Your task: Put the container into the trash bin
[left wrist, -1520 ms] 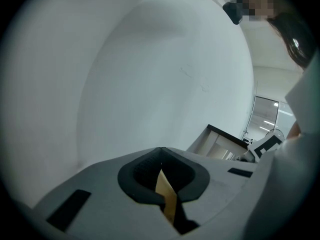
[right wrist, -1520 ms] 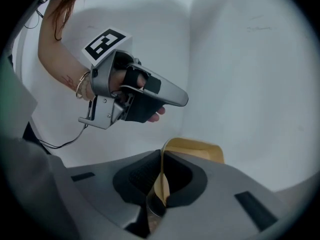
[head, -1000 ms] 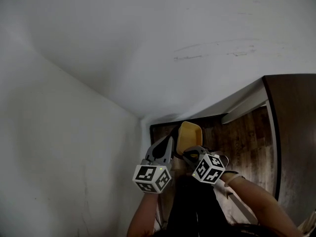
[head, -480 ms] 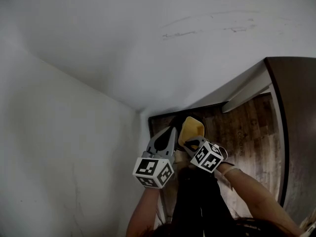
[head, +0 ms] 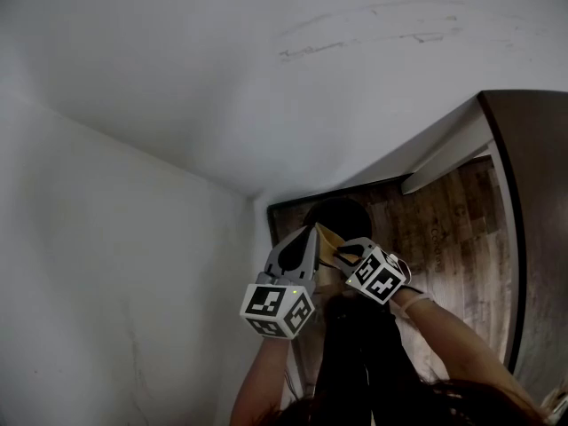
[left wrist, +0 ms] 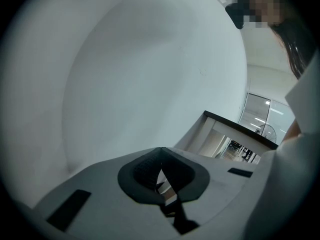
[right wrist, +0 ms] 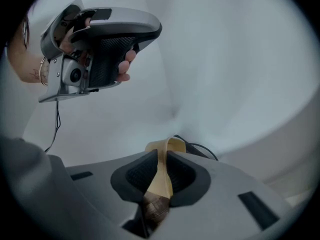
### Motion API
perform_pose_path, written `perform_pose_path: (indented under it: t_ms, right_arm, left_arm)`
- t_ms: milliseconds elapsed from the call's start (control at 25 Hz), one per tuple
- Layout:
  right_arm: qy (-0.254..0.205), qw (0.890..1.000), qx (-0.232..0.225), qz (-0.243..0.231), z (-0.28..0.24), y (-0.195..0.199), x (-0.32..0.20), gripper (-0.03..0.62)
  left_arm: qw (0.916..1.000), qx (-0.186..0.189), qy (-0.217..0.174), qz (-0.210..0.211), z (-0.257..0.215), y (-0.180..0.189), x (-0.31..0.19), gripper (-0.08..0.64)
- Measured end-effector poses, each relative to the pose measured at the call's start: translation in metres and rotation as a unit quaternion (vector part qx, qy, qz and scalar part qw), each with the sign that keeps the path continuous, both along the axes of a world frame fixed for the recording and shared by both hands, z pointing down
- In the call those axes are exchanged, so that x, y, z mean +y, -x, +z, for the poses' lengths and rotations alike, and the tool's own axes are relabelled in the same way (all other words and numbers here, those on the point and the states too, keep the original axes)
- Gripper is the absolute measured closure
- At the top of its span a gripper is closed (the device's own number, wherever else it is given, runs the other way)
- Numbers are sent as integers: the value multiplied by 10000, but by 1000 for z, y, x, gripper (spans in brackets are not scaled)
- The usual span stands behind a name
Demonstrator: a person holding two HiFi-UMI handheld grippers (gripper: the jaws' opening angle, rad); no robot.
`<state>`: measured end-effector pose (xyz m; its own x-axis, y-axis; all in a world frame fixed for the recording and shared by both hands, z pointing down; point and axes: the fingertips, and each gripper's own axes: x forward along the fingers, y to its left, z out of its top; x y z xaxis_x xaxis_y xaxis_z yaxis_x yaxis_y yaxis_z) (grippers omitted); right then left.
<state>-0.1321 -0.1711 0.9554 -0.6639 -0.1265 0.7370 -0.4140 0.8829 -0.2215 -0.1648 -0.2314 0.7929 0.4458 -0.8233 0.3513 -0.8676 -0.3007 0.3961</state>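
A shallow yellow container point(head: 327, 242) hangs edge-on just over a dark round trash bin point(head: 342, 213) that stands in the corner of the room. My right gripper point(head: 343, 254) is shut on its rim; in the right gripper view the beige rim point(right wrist: 161, 171) runs up between the two pads. Close on the container's left, my left gripper point(head: 305, 240) is shut with nothing in it. The left gripper view shows its pads point(left wrist: 145, 170) almost touching. It also appears in the right gripper view as the left gripper point(right wrist: 107, 44), held by a hand.
Two white walls meet in the corner behind the bin. A wood floor point(head: 444, 229) spreads to the right, bounded by a white ledge point(head: 448, 153) and a dark panel point(head: 541, 193). The person's dark clothing fills the bottom middle.
The container has tipped from facing up to edge-on and moved a little forward. The dark bin now shows behind it. Both grippers have stayed shut.
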Motion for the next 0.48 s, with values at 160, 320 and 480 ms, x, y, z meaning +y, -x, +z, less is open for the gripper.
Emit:
perform_pose_path:
  t_ms: [160,320,480]
  right_arm:
    - [81,9999,-28,94,1,-5,0,525]
    - [114,9998,-75,169,-3,-6,-1,522]
    - [141,9995,-130,231,-8,-6,-2,522]
  left_arm:
    - [10000,-14,22,-7,0,0,-1,540]
    - [10000,-49,52,26,0,-3,-2,540]
    - [9999,-106,87,97,-1,-7,-3,540]
